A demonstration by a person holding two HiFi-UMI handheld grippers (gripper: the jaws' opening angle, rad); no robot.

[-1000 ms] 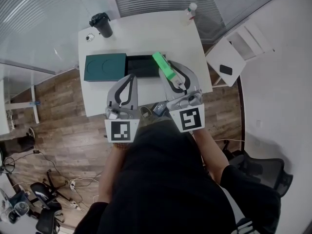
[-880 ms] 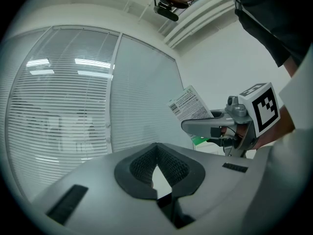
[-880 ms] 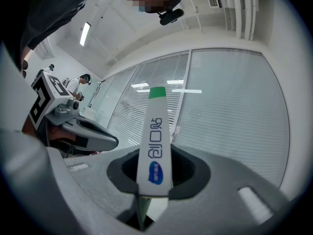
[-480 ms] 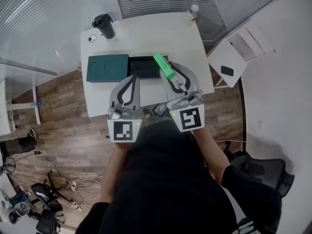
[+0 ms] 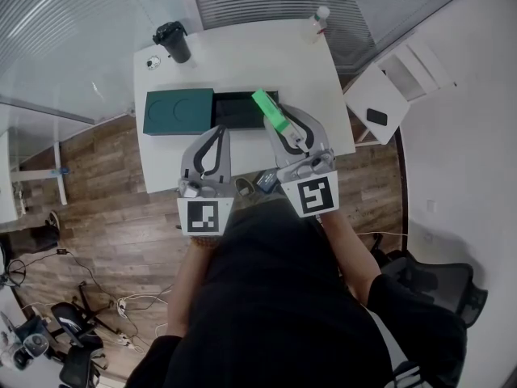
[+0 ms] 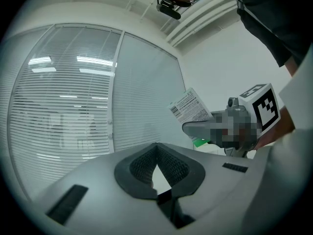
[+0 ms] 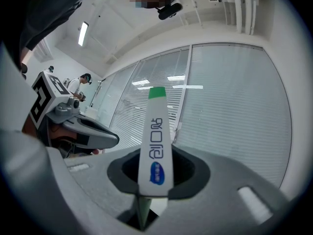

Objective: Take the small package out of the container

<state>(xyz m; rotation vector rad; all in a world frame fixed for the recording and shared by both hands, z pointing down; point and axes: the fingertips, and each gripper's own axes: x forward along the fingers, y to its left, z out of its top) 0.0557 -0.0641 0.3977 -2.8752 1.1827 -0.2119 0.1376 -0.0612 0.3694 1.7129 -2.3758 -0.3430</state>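
Observation:
My right gripper (image 5: 286, 121) is shut on the small package (image 5: 272, 116), a flat green and white pouch held up over the near right corner of the open dark container (image 5: 240, 109). The right gripper view shows the pouch (image 7: 155, 151) standing edge-on between the pads, its green end at the top. The container's dark green lid (image 5: 178, 111) lies to its left on the white table (image 5: 242, 59). My left gripper (image 5: 216, 132) hovers above the table's near edge, shut and empty; its pads meet at the tip (image 6: 156, 148). The left gripper view shows the right gripper (image 6: 222, 129) with the pouch's label (image 6: 190, 106).
A black cup (image 5: 171, 40) and a small round object (image 5: 150, 61) stand at the table's far left corner, a bottle (image 5: 317, 18) at the far right. A white side shelf (image 5: 388, 95) with a black phone (image 5: 374, 116) is to the right. Wooden floor lies to the left.
The right gripper and the pouch have drifted very slightly to the left. The left gripper has stayed where it was.

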